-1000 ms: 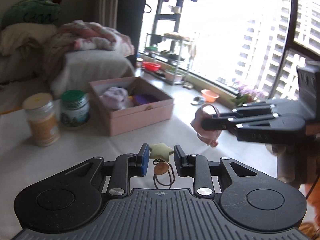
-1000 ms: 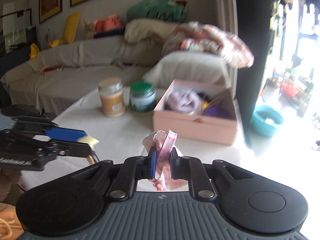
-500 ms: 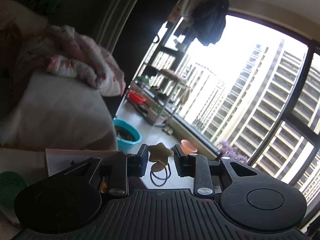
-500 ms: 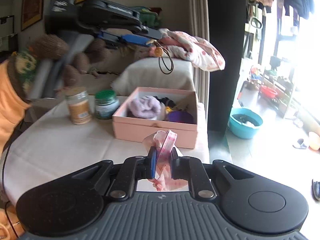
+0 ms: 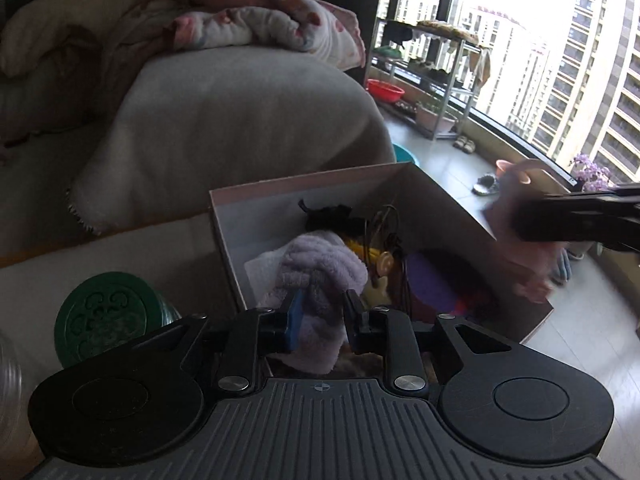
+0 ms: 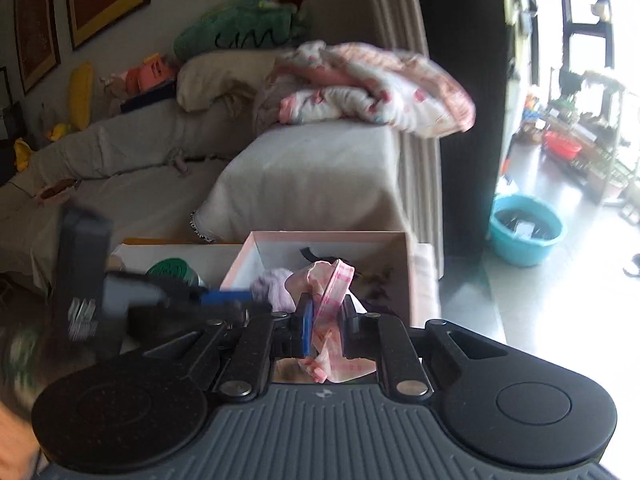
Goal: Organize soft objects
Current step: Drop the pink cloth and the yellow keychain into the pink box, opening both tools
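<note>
The left gripper hangs over the open pink box, above its near left part. Its jaws have just been closing, and nothing is between them: they stand apart at a narrow gap, with the lilac fluffy cloth showing below through the gap. The star-shaped hair tie lies inside the box, just to the right of the lilac cloth, with its beige disc uppermost and its pale star below. A purple item lies in the right part of the box, and a black item lies toward the far wall.

The right gripper is clamped on a pink checked cloth, which stands up between the pads and hangs below them. From the right wrist view this gripper is near the box, at its near side. In the left wrist view the same gripper is blurred beside the right wall of the box.

The box stands on a table with a white cover, at its far right corner. A green-lidded jar stands just left of the box.
</note>
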`<move>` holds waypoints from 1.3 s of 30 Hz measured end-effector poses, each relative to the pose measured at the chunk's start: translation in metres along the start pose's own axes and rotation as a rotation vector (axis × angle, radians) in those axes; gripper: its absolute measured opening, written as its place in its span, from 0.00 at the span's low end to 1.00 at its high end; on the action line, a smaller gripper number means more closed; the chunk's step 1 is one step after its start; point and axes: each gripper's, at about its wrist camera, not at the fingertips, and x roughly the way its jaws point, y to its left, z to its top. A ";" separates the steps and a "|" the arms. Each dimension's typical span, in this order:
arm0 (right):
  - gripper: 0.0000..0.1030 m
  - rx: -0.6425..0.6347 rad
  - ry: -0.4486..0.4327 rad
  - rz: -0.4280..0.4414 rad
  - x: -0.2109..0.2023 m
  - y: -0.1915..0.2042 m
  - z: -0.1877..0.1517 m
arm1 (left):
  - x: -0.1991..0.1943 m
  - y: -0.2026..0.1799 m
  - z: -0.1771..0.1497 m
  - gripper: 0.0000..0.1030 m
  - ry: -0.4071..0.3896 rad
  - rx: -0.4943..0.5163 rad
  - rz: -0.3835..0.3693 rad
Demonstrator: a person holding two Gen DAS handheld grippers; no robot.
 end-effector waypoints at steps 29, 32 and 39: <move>0.07 0.296 0.315 0.002 0.146 -0.015 0.049 | -0.018 0.024 -0.005 0.22 -0.054 0.029 -0.060; 0.08 0.225 0.194 -0.072 0.120 -0.023 0.062 | -0.017 0.020 -0.004 0.22 -0.054 0.056 -0.036; 0.08 0.261 0.163 -0.087 0.116 -0.050 0.061 | -0.008 0.017 0.000 0.15 -0.036 0.142 0.011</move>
